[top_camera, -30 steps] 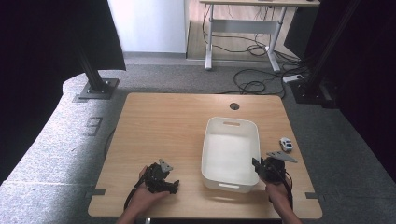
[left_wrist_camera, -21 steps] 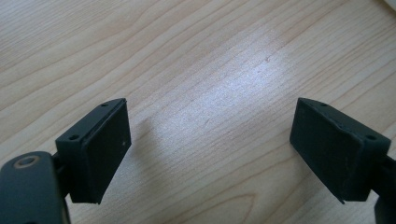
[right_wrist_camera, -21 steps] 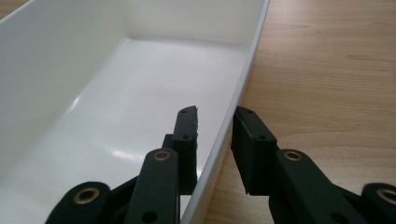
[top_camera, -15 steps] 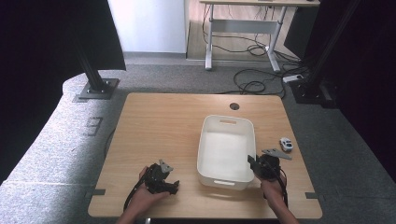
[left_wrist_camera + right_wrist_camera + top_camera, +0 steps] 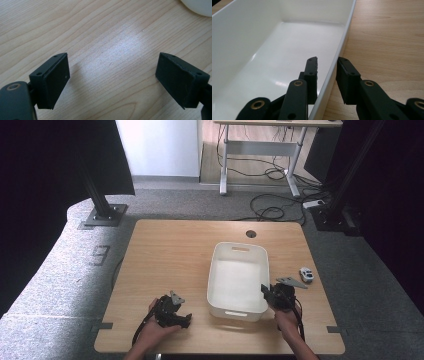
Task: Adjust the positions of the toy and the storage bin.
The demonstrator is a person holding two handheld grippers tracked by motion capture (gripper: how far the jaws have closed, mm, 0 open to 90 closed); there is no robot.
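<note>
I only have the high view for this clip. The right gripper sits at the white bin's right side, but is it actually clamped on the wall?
Observer: Yes. In the right gripper view the right gripper is shut on the white bin, one jaw inside the wall and one outside.
Operator: Anything in the bin?
Observer: The part of the bin floor seen there is bare.
Operator: And the left gripper?
Observer: The left gripper stands open over bare table, nothing between its jaws.
Operator: How near is it to the bin?
Observer: A white curved corner of the bin peeks in at the top right of the left gripper view.
</note>
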